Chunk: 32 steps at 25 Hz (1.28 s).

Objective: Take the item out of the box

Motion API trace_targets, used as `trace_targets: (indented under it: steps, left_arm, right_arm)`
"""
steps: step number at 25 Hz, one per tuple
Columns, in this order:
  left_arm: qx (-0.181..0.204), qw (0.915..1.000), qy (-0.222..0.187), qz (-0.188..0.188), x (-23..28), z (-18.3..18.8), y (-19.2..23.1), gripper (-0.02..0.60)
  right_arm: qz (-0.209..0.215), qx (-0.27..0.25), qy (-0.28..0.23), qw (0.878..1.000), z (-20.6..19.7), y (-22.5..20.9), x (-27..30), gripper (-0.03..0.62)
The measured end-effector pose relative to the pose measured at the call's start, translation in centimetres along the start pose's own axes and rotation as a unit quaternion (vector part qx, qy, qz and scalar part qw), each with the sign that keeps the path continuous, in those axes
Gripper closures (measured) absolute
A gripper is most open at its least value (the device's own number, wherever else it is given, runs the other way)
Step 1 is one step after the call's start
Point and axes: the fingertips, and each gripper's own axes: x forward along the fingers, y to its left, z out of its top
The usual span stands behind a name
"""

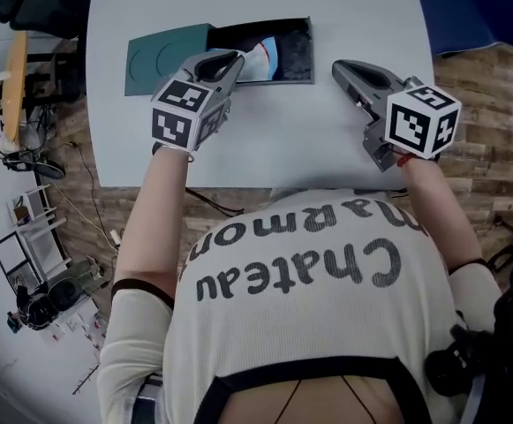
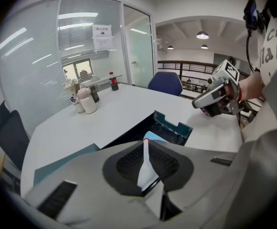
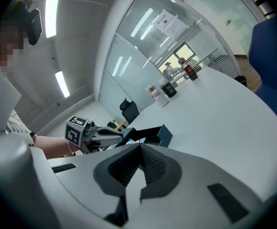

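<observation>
A dark teal box (image 1: 274, 79) lies open on the white table, its lid (image 1: 163, 56) flat beside it on the left. Inside is a white and light-blue item (image 1: 262, 56). My left gripper (image 1: 236, 58) hovers over the box's near left corner, right at the item's white end. In the left gripper view its jaws (image 2: 144, 144) stand a narrow slit apart, with white showing in the gap and the blue of the item (image 2: 153, 136) just past the tips. My right gripper (image 1: 337, 66) hangs to the right of the box, shut and empty (image 3: 139, 147).
Cups (image 2: 86, 101) and a dark bottle (image 2: 113, 81) stand at the table's far end. A blue chair (image 2: 166, 84) and a black chair (image 2: 9, 137) flank the table (image 1: 265, 140). Shelves and cables clutter the floor at left (image 1: 35, 246).
</observation>
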Motion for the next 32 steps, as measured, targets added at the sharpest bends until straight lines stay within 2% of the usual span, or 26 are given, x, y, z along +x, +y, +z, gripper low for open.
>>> trace_targets:
  steps: [2, 4, 18, 32]
  left_arm:
    - [0.015, 0.9997, 0.018, 0.001, 1.0, -0.1, 0.5, 0.529]
    - [0.028, 0.9988, 0.038, -0.009, 1.9, -0.4, 0.3, 0.492]
    - [0.085, 0.9882, 0.123, -0.031, 4.0, -3.1, 0.3, 0.492]
    - [0.116, 0.9796, 0.154, -0.056, 4.3, -3.7, -0.4, 0.485]
  right_arm:
    - [0.003, 0.0, 0.005, 1.0, -0.2, 0.0, 0.1, 0.594]
    - [0.005, 0.003, 0.009, 1.0, -0.3, 0.0, 0.1, 0.594]
    - [0.009, 0.017, 0.016, 1.0, -1.1, -1.3, 0.5, 0.594]
    - [0.003, 0.028, 0.009, 1.0, -1.0, -1.6, 0.7, 0.594]
